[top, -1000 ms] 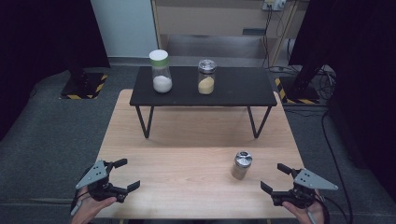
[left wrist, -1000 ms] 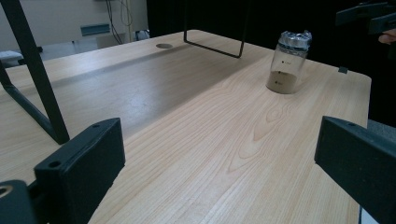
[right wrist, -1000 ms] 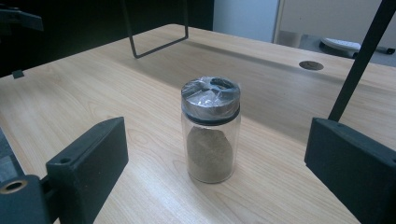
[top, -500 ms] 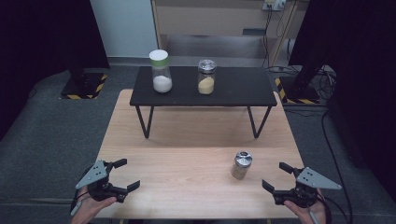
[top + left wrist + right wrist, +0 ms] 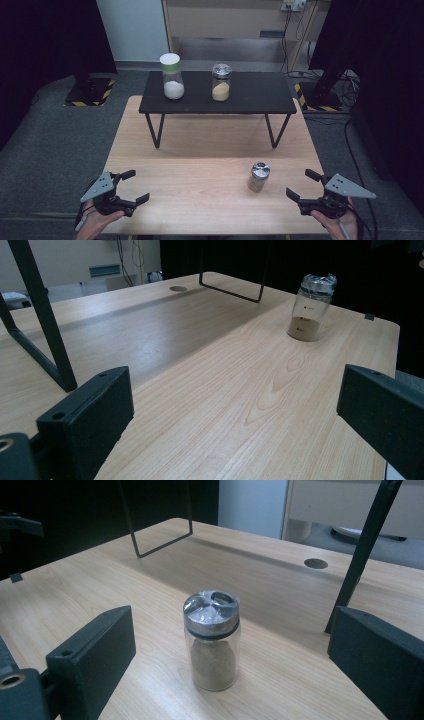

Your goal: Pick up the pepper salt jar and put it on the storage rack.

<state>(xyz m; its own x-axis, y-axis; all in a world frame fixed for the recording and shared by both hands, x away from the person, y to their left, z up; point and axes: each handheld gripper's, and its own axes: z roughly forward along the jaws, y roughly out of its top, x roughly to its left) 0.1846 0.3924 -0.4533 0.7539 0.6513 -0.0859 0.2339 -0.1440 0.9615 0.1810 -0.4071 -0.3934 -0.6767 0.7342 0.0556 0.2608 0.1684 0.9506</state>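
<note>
On the wooden table: the small shaker jar (image 5: 259, 176) stands upright near the right front, alone and untouched, with free room on each side for a grasp.
Jar contents: brownish powder fills its lower part under a silver lid, so keeping it upright seems wise.
Right gripper (image 5: 304, 187): jaws wide apart, resting low at the table's front edge just right of the jar; its own view lines the jar (image 5: 211, 640) up between the 2 jaws, which reads as an approach being aimed.
Left gripper (image 5: 132, 187): jaws also wide, holding nothing, parked well apart at the left front, out of the way.
Black shelf (image 5: 260, 95): raised at the back, carrying 2 jars, a green-lidded jar (image 5: 172, 76) of white powder and a silver-lidded jar (image 5: 220, 82) of yellow; open space to their right looks like a likely spot for a third.
</note>
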